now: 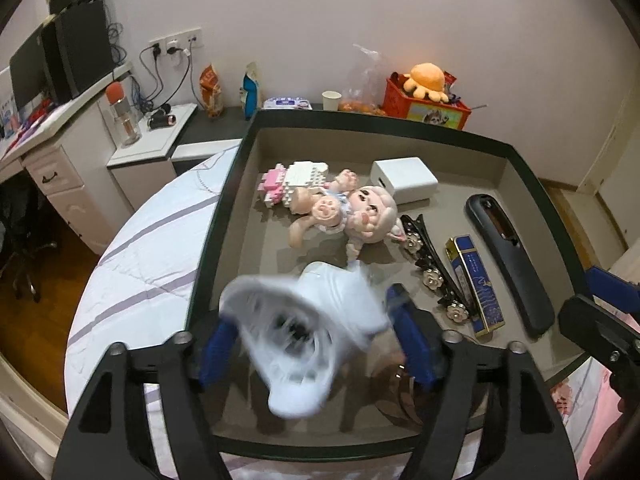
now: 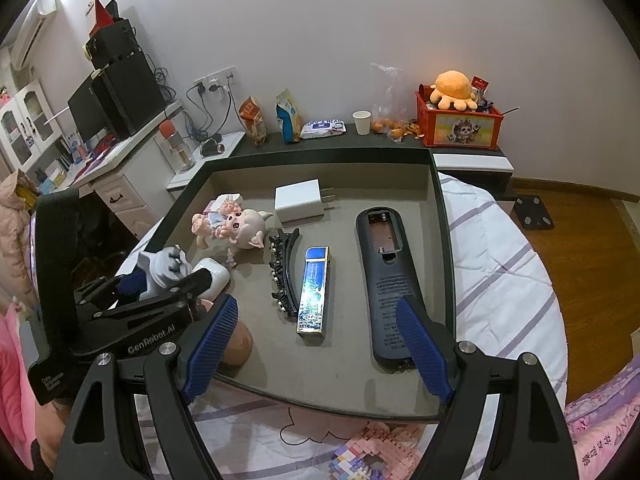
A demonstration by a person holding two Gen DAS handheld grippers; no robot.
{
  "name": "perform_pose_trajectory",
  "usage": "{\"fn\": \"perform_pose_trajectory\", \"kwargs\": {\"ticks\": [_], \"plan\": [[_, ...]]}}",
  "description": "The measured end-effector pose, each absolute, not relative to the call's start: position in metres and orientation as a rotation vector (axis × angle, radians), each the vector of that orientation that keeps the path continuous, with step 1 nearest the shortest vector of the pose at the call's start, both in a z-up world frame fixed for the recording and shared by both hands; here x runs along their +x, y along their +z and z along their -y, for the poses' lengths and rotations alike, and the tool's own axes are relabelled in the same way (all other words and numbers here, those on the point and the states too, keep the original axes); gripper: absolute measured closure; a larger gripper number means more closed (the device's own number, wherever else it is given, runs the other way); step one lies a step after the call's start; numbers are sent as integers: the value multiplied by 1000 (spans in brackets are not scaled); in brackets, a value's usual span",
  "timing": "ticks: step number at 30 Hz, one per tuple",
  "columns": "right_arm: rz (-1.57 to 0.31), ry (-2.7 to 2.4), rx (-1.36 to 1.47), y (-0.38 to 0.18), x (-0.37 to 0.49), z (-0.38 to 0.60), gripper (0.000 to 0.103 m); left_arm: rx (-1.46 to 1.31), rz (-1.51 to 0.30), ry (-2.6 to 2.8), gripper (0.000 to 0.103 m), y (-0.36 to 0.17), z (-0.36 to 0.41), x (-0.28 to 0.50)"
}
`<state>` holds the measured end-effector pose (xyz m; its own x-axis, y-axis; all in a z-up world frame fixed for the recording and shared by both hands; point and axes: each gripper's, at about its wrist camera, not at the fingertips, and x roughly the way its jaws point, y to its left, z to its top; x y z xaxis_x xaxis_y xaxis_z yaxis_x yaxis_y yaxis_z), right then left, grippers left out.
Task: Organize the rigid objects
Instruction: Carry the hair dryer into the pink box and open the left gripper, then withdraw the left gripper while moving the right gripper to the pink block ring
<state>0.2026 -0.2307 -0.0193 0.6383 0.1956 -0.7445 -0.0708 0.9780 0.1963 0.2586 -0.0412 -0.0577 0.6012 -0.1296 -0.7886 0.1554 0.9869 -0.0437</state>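
White plastic figure (image 1: 304, 340), blurred, is seen between parted pads of L gripper (image 1: 316, 340), no firm grip visible; R gripper (image 2: 316, 344) is spread empty over tray (image 2: 320, 156), remote (image 2: 384, 280) just ahead

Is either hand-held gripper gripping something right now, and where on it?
No firm hold shows. A blurred white object sits between the left hand-held gripper's spread fingers, apparently released over the tray. The right hand-held gripper is open and empty.

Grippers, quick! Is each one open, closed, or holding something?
Left gripper: open; a blurry white object sits between its fingers, apparently loose.
Right gripper: open, empty, above the tray.
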Motion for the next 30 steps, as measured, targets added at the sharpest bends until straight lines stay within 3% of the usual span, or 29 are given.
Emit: {"fn": "perform_pose_trajectory", "kwargs": {"ticks": [3,16,30], "plan": [[-871,151,154,-22,206,230,20,46,-904,-164,13,-57,46,259],[-868,147,157,-23,208,232,20,11,-875,-155,5,-40,38,245],[-768,147,160,17,147,232,20,11,-781,-118,0,5,28,171]]}}
